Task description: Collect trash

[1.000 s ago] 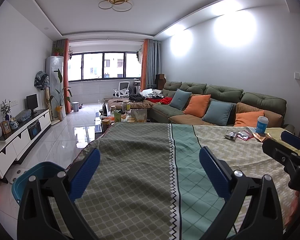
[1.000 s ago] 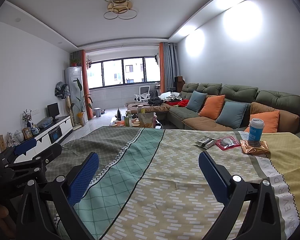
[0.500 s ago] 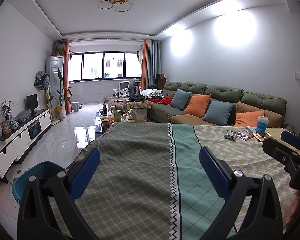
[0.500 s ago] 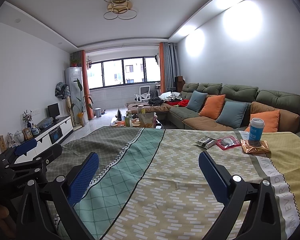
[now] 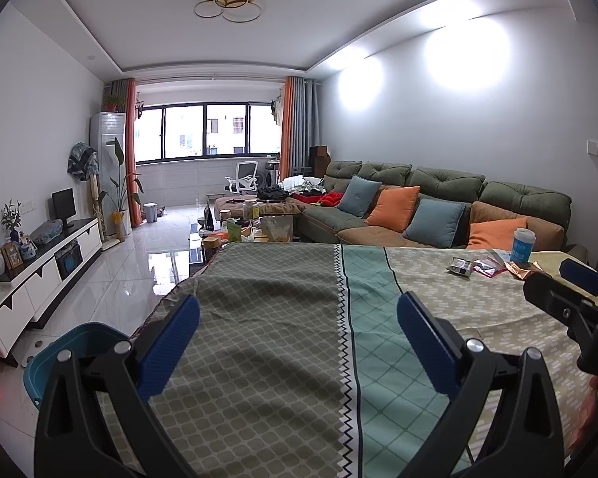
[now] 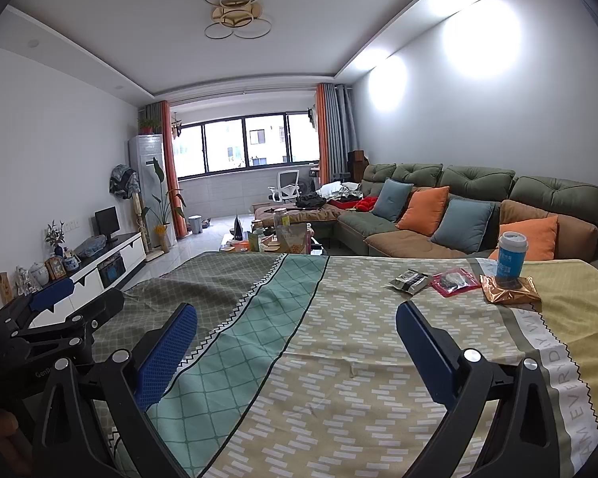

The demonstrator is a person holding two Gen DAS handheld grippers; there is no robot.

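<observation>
Trash lies in a small cluster at the far right of the bench (image 6: 339, 358), which wears a patterned cloth in grey-green, teal, beige and yellow bands. Nearest the viewer, the right tool (image 6: 297, 354) hangs over the beige band with its blue-padded fingers spread wide and nothing between them; the left tool (image 5: 299, 342) hangs over the grey-green band, likewise spread and empty. Both are well apart from the litter, so I judge the task at its start, with the approach not yet made. Beyond the right tool lie a crinkled copper foil wrapper (image 6: 510, 294), a flat red-edged clear plastic packet (image 6: 454, 282) and a black-and-silver snack packet (image 6: 408, 281), the three set close in a row. A white-lidded blue paper cup (image 6: 510, 255) stands upright at the wrapper's far edge, touching or just behind it; I cannot tell which. The next move calls for the right tool to travel forward and right, drop low and close on a thin packet edge, which may slide on cloth. A teal plastic bin (image 5: 79, 342) sits on the floor beside the bench's left edge, likely the destination. Farther off are a green sofa with orange and blue cushions (image 6: 478, 207) and a cluttered low coffee table (image 6: 275, 239)
</observation>
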